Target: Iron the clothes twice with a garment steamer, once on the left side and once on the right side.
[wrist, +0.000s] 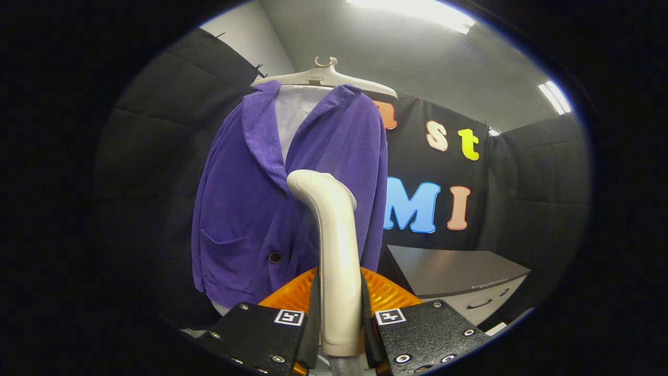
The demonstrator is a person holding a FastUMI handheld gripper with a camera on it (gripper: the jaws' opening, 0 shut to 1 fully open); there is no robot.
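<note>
Your gripper (339,324) fingers clamped on the steamer (334,250) handle, its head near the purple jacket (245,209), jacket hanging on a hanger (323,77)

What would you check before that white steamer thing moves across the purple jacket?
1. Grip: hand-held gripper has both fingers pressed on the garment steamer handle: ok.
2. Steamer upright, head bent toward the purple jacket: ok.
3. Jacket hanging on its hanger, front facing the steamer: ok.
4. Head touching the fabric: cannot tell.
5. Steam coming out: cannot tell.
6. Grey cabinet stands off to the side, apart from the jacket: ok.
</note>
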